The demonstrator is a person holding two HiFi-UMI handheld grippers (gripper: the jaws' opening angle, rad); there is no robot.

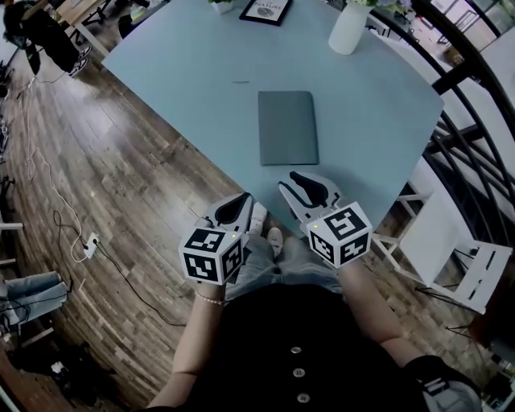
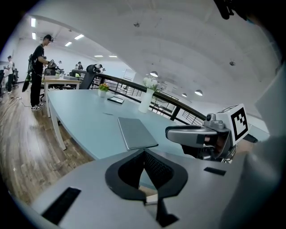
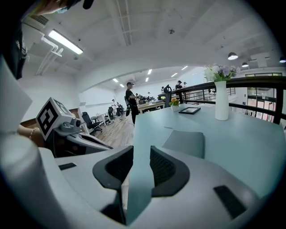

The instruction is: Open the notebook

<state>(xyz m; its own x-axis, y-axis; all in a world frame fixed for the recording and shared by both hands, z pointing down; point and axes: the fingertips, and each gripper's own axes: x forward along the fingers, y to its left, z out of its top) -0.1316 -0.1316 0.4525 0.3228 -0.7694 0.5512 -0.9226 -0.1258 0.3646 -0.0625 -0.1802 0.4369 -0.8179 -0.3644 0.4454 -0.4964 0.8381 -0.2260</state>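
Lying closed, notebook (image 1: 287,127) ahead of right claw (image 1: 304,182), left claw (image 1: 243,197)

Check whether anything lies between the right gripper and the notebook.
Nothing visible does. Only bare table lies between the right gripper and the closed notebook; the vase and picture frame stand beyond it.

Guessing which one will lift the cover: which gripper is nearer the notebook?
Right. The right gripper sits just short of the notebook's near edge; the left gripper is farther back and left, off the table.
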